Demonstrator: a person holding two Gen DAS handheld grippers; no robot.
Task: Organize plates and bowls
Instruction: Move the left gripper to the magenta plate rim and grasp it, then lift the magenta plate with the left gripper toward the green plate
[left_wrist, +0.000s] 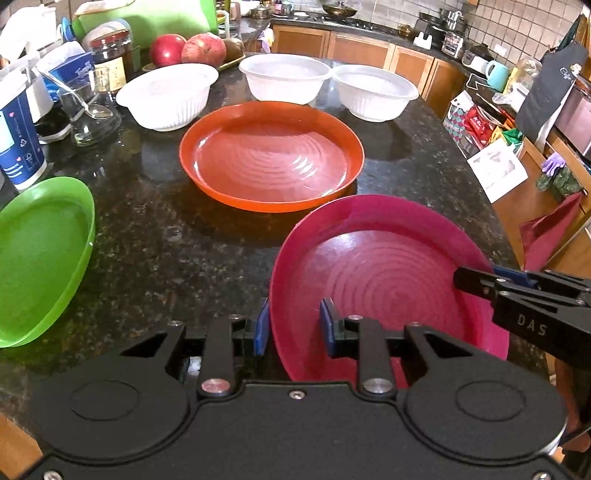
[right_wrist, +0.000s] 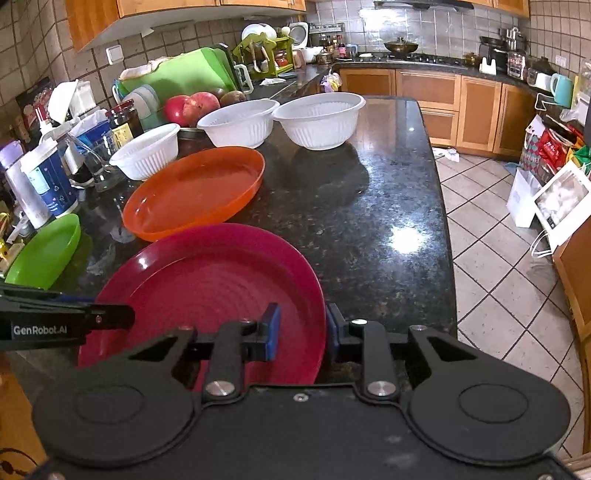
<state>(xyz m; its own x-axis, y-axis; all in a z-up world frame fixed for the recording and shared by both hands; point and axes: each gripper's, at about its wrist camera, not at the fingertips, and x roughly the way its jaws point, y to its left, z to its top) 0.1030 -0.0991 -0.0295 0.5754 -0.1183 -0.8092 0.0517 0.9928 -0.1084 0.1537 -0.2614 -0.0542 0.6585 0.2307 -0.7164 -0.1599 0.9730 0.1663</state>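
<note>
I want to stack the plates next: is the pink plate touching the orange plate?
Apart. The left wrist view shows a strip of dark countertop between the pink plate and the orange plate.

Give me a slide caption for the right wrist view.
Both grippers straddle the magenta plate's rim, orange plate and white bowls behind.

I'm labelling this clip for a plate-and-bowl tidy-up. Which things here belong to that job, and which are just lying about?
Job: magenta plate, orange plate, green plate, three white bowls.

Lying about: pomegranates, dark jar, blue paper cup, teal mug.
</note>
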